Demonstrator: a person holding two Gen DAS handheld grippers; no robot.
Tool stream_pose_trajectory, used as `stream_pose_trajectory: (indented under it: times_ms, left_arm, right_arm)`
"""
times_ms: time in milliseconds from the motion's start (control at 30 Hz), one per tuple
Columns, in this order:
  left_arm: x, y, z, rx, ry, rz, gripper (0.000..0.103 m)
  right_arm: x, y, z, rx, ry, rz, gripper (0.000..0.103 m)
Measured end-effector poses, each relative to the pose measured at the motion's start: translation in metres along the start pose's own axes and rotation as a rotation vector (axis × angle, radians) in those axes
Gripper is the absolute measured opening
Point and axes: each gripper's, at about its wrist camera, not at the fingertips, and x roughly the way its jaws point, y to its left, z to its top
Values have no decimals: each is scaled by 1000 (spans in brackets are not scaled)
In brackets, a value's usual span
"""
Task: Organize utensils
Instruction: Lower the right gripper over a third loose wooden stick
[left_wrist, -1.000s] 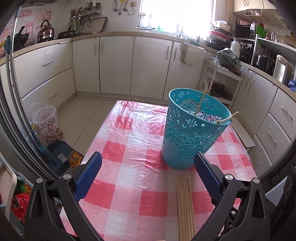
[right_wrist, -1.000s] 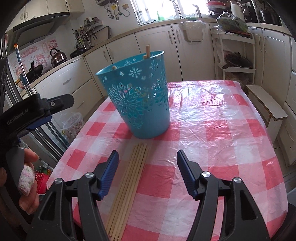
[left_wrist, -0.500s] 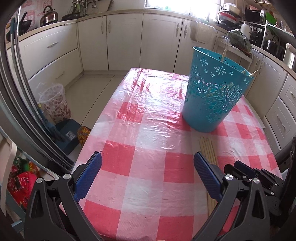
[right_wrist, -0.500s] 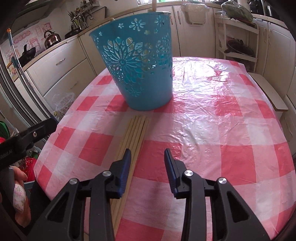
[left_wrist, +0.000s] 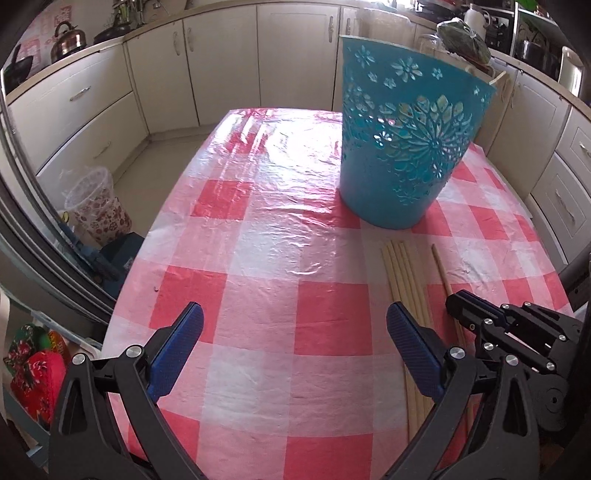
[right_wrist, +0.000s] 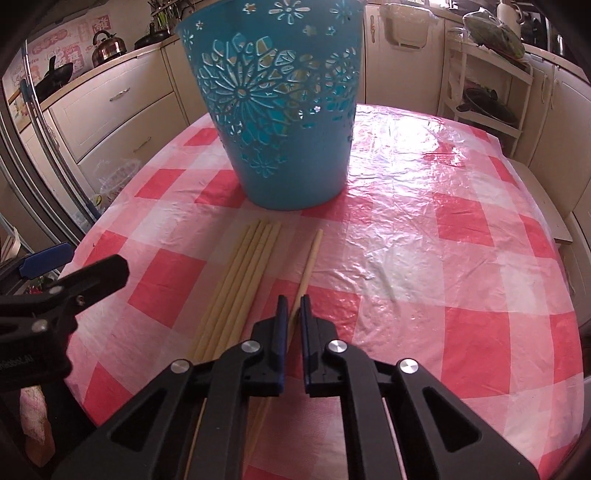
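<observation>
While the right gripper (right_wrist: 294, 306) sits low over the checked tablecloth (right_wrist: 461, 258), its blue pads have just been closing and now pinch a single wooden chopstick (right_wrist: 309, 258) — the stick runs up between them and lies a little apart from the others. Just to its left, a bundle of chopsticks (right_wrist: 243, 280) lies side by side on the cloth, their far tips pointing toward the basket. In the right wrist view the black frame of the other tool juts in from the left edge, with a hand (right_wrist: 31, 417) partly visible below it.

From the left wrist view, the left gripper (left_wrist: 293, 328) hangs above bare cloth with its fingers spread wide and nothing between them. The right tool's black body shows at the lower right there, beside the same bundle.

Farther along, near the middle of the table, stands the teal cut-out basket (right_wrist: 280, 122) — upright, with flower-shaped holes in its wall. One chopstick end (left_wrist: 496, 78) pokes above its rim in the left wrist view.

Beyond the table run cream kitchen cabinets (left_wrist: 221, 62), and a kettle (left_wrist: 68, 42) sits on the counter at far left.
</observation>
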Motion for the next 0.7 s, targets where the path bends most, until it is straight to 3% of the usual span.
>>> stream_pose_trajectory:
  times_ms: [267, 533, 700]
  left_arm:
    - [27, -33, 4, 81, 62, 15, 95]
    - [42, -24, 3, 50, 112, 31, 95]
    - [28, -17, 9, -4, 66, -1, 95]
  right_arm:
    - [-3, -16, -2, -4, 3, 61, 12]
    - [-3, -9, -1, -16, -2, 73, 35]
    - [-1, -15, 3, -10, -3, 44, 42]
